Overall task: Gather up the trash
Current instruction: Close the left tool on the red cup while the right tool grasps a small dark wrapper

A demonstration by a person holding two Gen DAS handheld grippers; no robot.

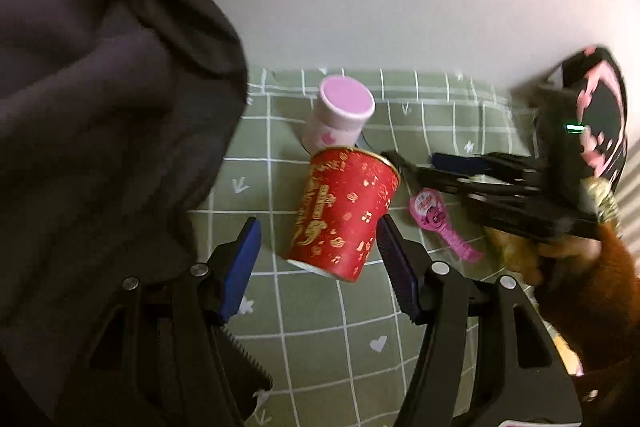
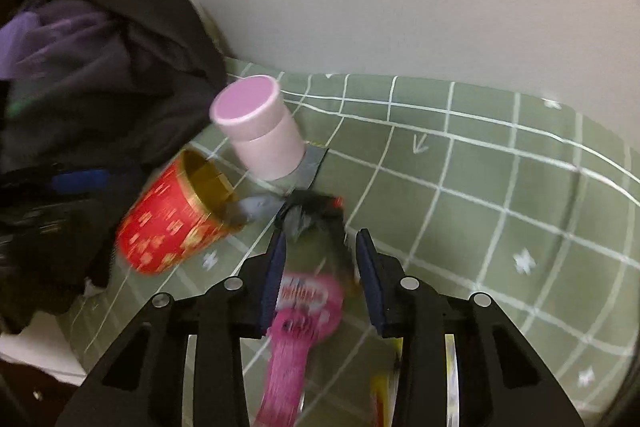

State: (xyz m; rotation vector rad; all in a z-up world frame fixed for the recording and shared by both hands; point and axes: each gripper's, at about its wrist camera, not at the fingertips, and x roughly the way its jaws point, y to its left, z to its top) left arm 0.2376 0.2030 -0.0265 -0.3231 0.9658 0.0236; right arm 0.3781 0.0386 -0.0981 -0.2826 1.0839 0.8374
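Lying tipped on the green checked cloth [image 1: 320, 347] between the parted pads of the left gripper [image 1: 318, 267]: red paper cup [image 1: 344, 211], untouched. Needing deeper reach before squeezing gently. Hovering apart, clamping nothing: right gripper [image 2: 320, 275], pink wrapper [image 2: 296, 327] beneath.

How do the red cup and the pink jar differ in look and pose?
The red cup is red with gold patterns; the pink jar is pale pink and almost plain. The cup is tipped over with its mouth open and gold inside, while the jar stands upright with its lid on. Both are round containers on the green checked cloth, close together.
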